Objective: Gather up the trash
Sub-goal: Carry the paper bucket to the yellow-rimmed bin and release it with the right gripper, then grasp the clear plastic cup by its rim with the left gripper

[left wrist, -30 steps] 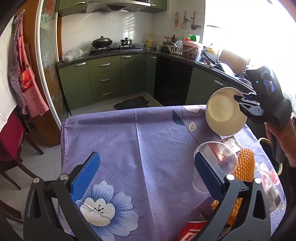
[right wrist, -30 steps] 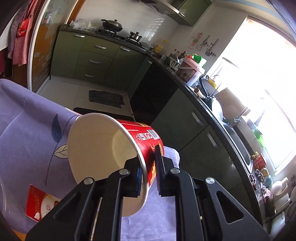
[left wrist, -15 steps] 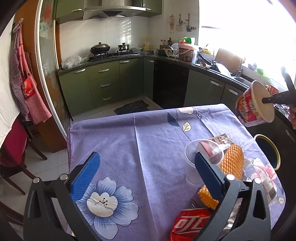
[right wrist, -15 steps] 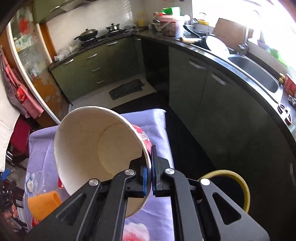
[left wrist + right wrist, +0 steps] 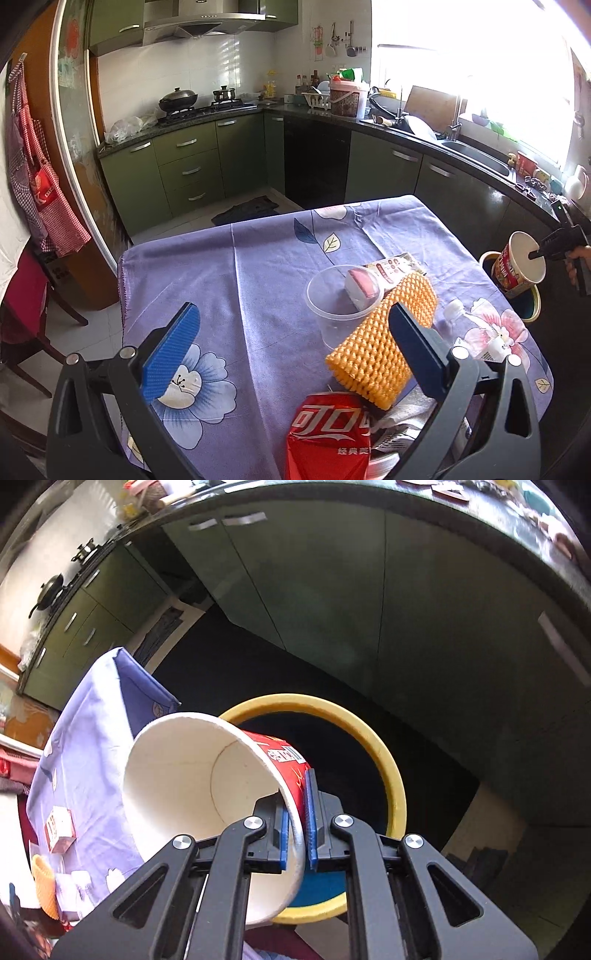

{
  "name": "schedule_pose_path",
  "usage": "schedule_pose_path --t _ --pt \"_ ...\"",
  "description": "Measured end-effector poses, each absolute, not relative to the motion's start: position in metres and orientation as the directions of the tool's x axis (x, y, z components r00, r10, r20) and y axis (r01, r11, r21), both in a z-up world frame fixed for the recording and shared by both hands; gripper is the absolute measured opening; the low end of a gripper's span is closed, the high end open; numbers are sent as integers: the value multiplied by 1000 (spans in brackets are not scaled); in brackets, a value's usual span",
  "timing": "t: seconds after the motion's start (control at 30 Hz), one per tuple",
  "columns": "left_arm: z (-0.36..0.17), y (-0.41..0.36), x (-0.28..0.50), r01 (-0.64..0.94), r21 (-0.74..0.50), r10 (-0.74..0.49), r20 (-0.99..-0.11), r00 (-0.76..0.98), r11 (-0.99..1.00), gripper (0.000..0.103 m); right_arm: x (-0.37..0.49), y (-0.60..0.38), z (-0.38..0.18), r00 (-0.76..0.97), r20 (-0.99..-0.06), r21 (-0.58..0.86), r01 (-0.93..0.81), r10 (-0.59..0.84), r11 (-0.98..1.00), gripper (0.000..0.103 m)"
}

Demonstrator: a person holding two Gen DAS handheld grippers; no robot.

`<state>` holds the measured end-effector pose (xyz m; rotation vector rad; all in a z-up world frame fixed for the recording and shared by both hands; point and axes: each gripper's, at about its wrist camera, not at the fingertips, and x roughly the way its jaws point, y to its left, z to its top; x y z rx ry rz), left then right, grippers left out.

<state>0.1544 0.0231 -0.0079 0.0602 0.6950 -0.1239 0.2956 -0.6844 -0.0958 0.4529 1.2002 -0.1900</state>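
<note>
Your right gripper [image 5: 295, 834] has its jaws clamped on the rim of the noodle cup [image 5: 207, 786], one inside, one outside, holding it tilted over the yellow-rimmed bin [image 5: 384, 760] beside the table [image 5: 266, 258]. Your left gripper [image 5: 291, 347] hangs over the table, jaws wide apart.

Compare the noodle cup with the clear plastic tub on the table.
The noodle cup is opaque paper, red outside; the clear plastic tub is see-through. The cup hangs tilted over the yellow-rimmed bin, pinched at its rim by the right tongs; the tub rests on the purple tablecloth, ungripped. Both are open-topped.
</note>
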Motion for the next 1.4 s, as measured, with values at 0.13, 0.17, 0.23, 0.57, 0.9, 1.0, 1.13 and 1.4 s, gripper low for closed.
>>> schedule_pose_path --t 0.13,0.17,0.23,0.57,0.9,1.0,1.13,1.4 --pt "-7 14 154 138 31 -85 -651 754 990 97 294 -699 -112 349 -935 218 405 70 888 41" --pt "-7 13 155 141 33 -85 -655 751 990 97 291 -701 -112 359 -930 230 401 79 887 41" --pt "-7 10 155 148 35 -88 -664 742 988 97 276 -696 -111 380 -920 252 381 99 890 41" --pt "-18 2 192 242 -26 -171 -777 606 970 97 227 -658 -91 429 -884 304 222 188 926 47" --pt "-31 -20 259 285 -188 -281 -901 332 940 87 240 -623 -83 412 -887 305 184 208 934 47" --pt "-40 -26 268 278 -227 -301 -917 261 933 71 251 -620 -84 404 -890 304 182 211 935 47" --pt "-48 -36 276 276 -245 -307 -929 207 929 54 256 -617 -85 404 -889 308 183 214 934 47" --pt "-59 -40 297 232 -189 -236 -953 191 954 21 259 -617 -87 406 -885 319 176 227 931 48"
